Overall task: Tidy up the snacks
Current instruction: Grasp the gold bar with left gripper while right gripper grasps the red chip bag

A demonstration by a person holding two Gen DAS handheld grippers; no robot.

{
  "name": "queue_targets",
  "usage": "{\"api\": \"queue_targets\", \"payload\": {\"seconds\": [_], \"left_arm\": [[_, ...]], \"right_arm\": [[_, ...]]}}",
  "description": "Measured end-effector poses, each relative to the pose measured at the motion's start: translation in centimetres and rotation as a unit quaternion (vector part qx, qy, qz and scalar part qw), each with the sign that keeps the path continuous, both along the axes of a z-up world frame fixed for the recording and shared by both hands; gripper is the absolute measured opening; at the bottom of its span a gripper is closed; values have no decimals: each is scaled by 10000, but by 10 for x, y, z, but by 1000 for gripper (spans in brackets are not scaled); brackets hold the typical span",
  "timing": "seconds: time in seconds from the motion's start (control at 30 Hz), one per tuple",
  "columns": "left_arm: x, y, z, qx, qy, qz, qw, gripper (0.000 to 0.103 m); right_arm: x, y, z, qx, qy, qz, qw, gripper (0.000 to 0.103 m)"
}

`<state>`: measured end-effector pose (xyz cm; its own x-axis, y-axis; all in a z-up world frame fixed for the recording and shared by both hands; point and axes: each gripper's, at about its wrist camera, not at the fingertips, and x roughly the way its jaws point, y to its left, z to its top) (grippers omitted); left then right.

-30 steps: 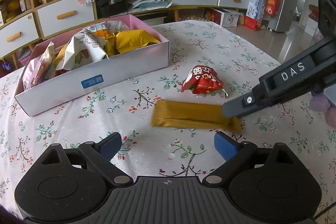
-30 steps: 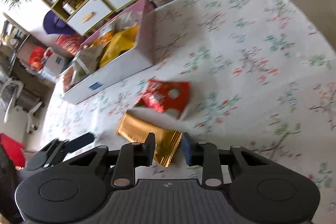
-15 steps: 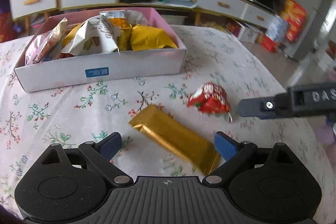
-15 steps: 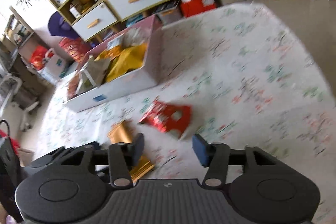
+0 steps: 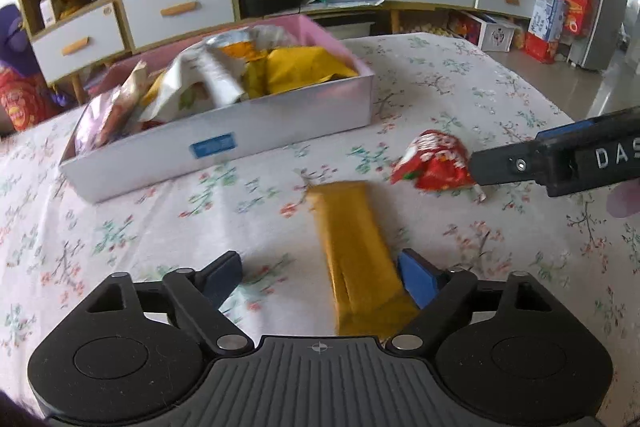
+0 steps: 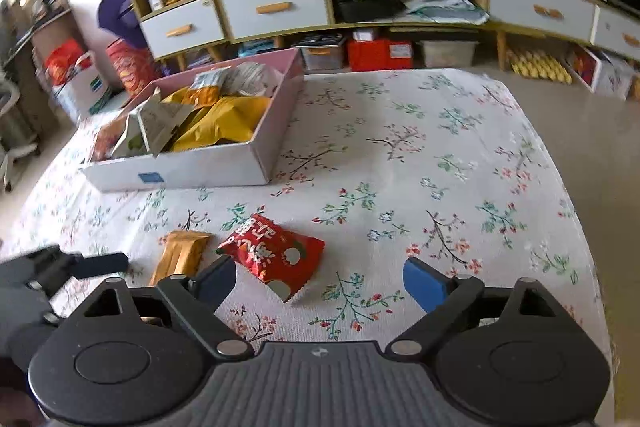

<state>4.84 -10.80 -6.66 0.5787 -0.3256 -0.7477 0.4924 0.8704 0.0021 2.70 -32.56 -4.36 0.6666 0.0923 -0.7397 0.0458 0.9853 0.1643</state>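
Note:
A long gold snack bar (image 5: pixel 356 251) lies on the floral tablecloth, its near end between the open jaws of my left gripper (image 5: pixel 320 277), close to the right finger. It also shows in the right wrist view (image 6: pixel 182 253). A red snack packet (image 5: pixel 434 163) lies to its right, just ahead of my open right gripper (image 6: pixel 316 277), nearer its left finger. The red packet (image 6: pixel 276 253) is not held. A white and pink box (image 5: pixel 224 147) holds several snack bags at the back left.
The table's right edge (image 6: pixel 576 187) drops to the floor. Shelves and drawers (image 5: pixel 176 11) stand behind the table. The right gripper's finger (image 5: pixel 560 163) reaches in from the right in the left wrist view.
My right gripper let go of the gold bar, opened wide and moved to the red packet. My left gripper swung round so the gold bar now lies lengthwise between its jaws.

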Motion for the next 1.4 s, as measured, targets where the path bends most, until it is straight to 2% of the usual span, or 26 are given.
{"api": "queue_targets", "payload": {"seconds": [0.1,0.17,0.33,0.47,0.53,0.6,0.7,0.83,1.07,1.23,1.3,1.4], "left_arm": [[5,18,0,-189,50,56,9998,71],[6,26,0,-281,20,14,9996,67],[9,29,-1,-542,-45,-386,9978,66],[12,21,0,-584,-210,-675,9958,66],[14,19,0,-739,-128,-801,9940,65],[14,14,0,-712,-120,-878,9935,56],[10,7,0,-440,-260,-928,9944,42],[12,9,2,-396,-225,-763,9960,30],[14,18,6,-479,-33,-454,9978,28],[16,25,8,-546,73,-308,9980,28],[18,29,10,-596,143,-244,9978,28],[19,35,14,-663,172,-198,9975,28]], "right_arm": [[4,5,-5,-83,24,142,9999,77],[6,10,-8,-146,51,207,9997,77],[13,24,-17,-449,86,441,9980,77],[16,31,-22,-684,42,515,9963,74],[17,33,-23,-753,22,539,9957,72],[18,34,-25,-813,-2,567,9951,68],[19,35,-26,-836,-46,575,9948,66],[20,37,-25,-827,-104,590,9948,57],[21,48,-23,-925,-186,680,9932,48],[23,55,-20,-926,-176,709,9930,24],[24,57,-19,-955,-171,682,9929,18],[25,58,-19,-945,-146,690,9930,18]]}}
